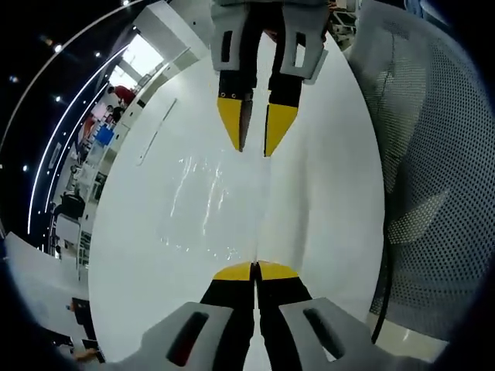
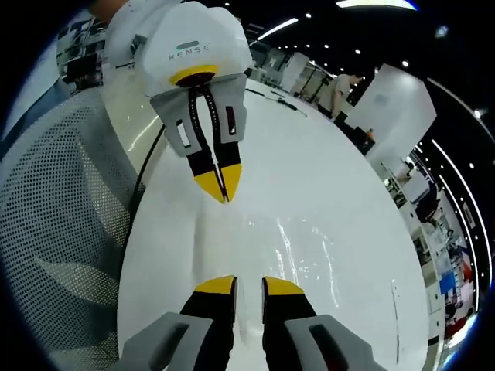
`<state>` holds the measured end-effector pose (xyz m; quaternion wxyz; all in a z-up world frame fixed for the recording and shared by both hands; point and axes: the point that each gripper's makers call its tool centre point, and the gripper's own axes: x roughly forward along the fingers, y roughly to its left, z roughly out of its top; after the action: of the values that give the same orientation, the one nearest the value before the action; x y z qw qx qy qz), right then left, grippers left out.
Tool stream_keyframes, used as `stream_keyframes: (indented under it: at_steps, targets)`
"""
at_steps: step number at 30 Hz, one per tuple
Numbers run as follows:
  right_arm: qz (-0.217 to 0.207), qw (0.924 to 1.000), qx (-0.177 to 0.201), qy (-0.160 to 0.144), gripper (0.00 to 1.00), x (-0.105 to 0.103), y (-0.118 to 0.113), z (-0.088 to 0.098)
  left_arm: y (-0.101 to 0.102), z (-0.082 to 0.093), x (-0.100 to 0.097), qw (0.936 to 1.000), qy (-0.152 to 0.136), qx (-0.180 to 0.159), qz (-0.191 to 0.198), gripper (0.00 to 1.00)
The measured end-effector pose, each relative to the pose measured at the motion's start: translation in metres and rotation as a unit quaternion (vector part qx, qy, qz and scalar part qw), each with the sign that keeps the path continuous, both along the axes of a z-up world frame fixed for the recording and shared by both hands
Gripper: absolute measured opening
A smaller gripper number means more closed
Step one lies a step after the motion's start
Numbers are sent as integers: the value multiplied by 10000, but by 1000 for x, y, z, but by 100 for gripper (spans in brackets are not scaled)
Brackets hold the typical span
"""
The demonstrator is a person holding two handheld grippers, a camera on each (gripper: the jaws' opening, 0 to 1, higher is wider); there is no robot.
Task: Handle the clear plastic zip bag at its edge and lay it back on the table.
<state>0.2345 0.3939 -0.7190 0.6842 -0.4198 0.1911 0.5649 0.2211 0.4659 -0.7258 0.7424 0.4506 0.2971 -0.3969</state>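
Glossy clear plastic bag [image 1: 205, 205] on smooth white table [image 1: 325, 170]

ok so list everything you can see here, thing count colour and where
zip bag: one, clear, lying flat on the table between the two grippers
table: one, white, under the bag
mesh chair: one, grey, beside the table edge
cable: one, black, running along the table edge by the chair
background room: desks, shelves and ceiling lights, far behind the table; details too small to tell
left gripper: one, yellow-tipped jaws closed together at the bag's edge
right gripper: one, yellow-tipped jaws apart, at the opposite side of the bag
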Motion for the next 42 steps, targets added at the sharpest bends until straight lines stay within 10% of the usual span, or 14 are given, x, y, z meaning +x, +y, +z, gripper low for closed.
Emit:
stream_keyframes:
  at_steps: [21, 27, 42]
  targets:
    - [-261, 9992, -189, 237, 0, 3, -6, -14, -5, 3, 3, 9997, -213, -122, -80, 1]
    - [-377, 9989, -146, 245, 0, 8, -3, -12, -17, 19, 15, 9980, -551, -281, -119, 16]
    - [-641, 9978, -90, 174, 0, 24, -6, -2, -65, 18, 10, 9954, -536, -295, -735, 9]
